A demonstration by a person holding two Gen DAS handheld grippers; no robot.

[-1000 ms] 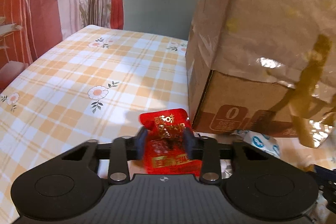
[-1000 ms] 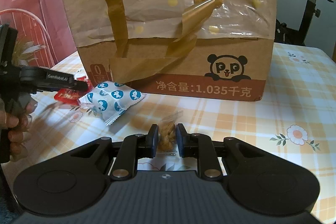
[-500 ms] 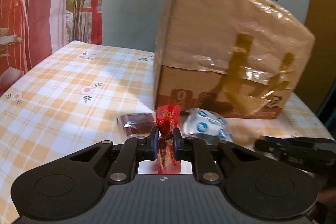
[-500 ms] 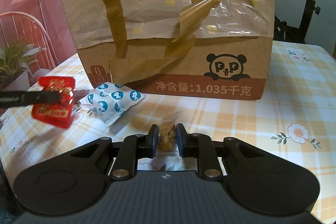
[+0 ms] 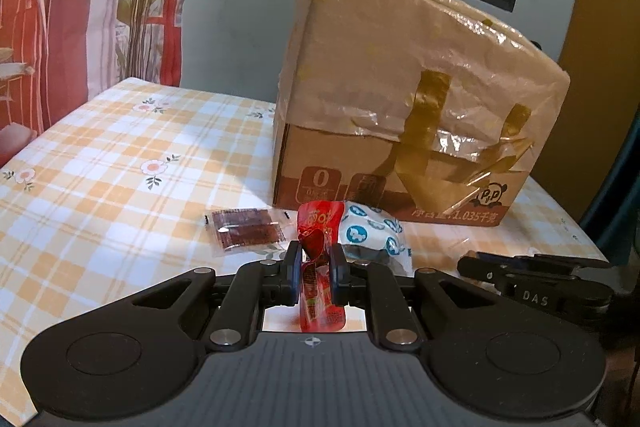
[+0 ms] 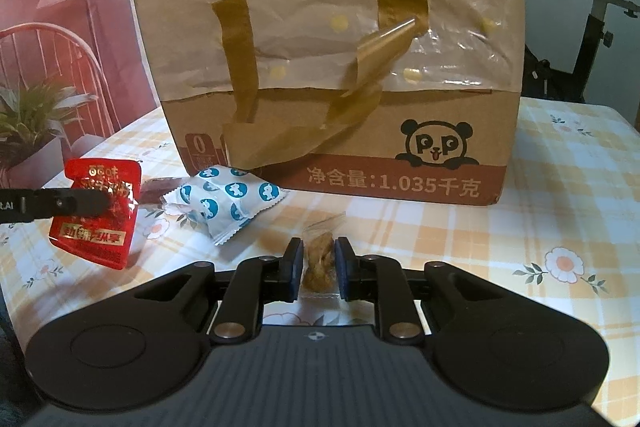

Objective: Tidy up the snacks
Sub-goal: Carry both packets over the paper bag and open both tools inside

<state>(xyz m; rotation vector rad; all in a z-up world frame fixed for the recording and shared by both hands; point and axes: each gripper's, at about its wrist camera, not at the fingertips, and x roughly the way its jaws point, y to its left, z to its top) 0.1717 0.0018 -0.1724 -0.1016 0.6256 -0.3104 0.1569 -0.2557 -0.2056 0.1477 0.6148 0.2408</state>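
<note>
Two wrist views of a snack-sorting task at an early stage. The left gripper [image 5: 314, 269] is shown with its jaws clamped on a red snack packet [image 5: 318, 267], which is held clear of the desk [image 5: 100, 163]; the same packet is seen hanging in the air at the left of the right wrist view [image 6: 98, 211]. The right gripper [image 6: 318, 269] is shown with its jaws narrowed onto a small clear packet of brown snack [image 6: 318, 261], low over the checked cloth; whether this packet is lifted off the cloth cannot be told. Two further items are left untouched on the desk: a blue-and-white wrapped snack [image 5: 372, 233], just in front of the cardboard box [image 5: 400, 99], and a flat clear packet of dark brown strips [image 5: 244, 231], lying beside it to the left. The box is seen covered with plastic film and strips of tape, and no opening is visible. No sorted group or receiving container is shown. The task is therefore judged as barely begun: two packets gripped, none placed, two still to be picked up.
</note>
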